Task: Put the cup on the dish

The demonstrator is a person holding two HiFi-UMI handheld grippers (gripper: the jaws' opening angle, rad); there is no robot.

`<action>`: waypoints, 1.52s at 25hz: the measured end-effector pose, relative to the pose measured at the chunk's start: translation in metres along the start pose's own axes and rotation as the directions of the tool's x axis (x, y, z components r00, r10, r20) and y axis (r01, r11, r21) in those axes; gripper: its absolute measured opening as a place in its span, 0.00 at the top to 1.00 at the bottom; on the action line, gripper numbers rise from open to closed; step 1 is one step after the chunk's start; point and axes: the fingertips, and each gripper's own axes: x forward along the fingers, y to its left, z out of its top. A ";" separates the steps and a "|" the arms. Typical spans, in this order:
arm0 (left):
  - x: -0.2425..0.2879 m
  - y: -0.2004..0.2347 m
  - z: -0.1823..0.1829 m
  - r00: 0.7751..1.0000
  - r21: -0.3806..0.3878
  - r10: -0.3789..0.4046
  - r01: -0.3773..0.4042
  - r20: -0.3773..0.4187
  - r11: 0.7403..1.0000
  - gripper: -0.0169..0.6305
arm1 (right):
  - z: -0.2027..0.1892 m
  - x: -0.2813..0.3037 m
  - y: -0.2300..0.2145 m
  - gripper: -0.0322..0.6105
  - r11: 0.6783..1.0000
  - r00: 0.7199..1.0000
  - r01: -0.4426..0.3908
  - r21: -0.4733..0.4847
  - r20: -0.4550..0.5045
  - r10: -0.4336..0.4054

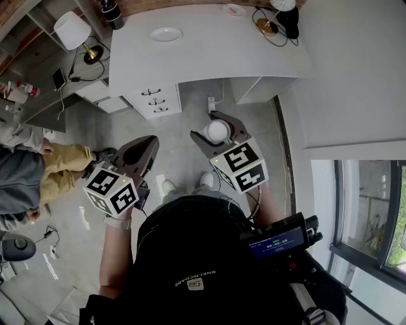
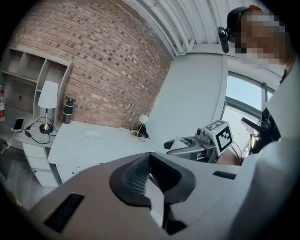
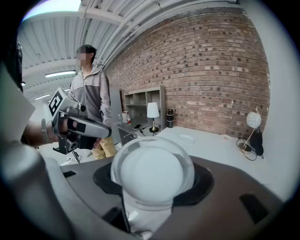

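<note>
A clear cup with a white inside point(image 1: 217, 131) sits between the jaws of my right gripper point(image 1: 219, 127), which is shut on it above the grey floor, well short of the desk. The right gripper view shows the cup point(image 3: 152, 171) filling the space between the jaws of the right gripper point(image 3: 153, 187). The white dish point(image 1: 166, 34) lies on the white desk point(image 1: 209, 51), far ahead of both grippers; it also shows as the dish point(image 3: 187, 138) and the dish point(image 2: 93, 135). My left gripper point(image 1: 141, 152) hangs to the left, shut and empty, as the left gripper point(image 2: 152, 176) confirms.
On the desk stand a small lamp point(image 1: 274, 16) with a cable and a smaller saucer point(image 1: 235, 9). Drawers point(image 1: 152, 100) sit under its left end. A side shelf holds a lamp point(image 1: 73, 32), a bottle point(image 1: 111, 13) and a phone point(image 1: 58, 79). A person point(image 1: 38, 171) sits at left. A window point(image 1: 374, 209) is at right.
</note>
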 end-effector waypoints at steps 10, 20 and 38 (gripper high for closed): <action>-0.004 0.003 -0.003 1.000 0.000 0.007 -0.007 -0.007 1.000 0.96 | 0.004 -0.001 0.004 0.56 1.000 1.000 0.000 0.017 0.016 -0.001; 0.006 -0.001 -0.009 1.000 -0.017 0.001 -0.002 -0.024 1.000 0.96 | -0.002 -0.006 -0.009 0.56 0.999 1.000 0.006 0.051 0.021 -0.007; 0.050 -0.027 -0.012 0.992 0.017 0.118 -0.118 -0.038 0.993 0.96 | -0.023 -0.030 -0.064 0.56 0.999 0.999 -0.033 0.039 0.038 0.032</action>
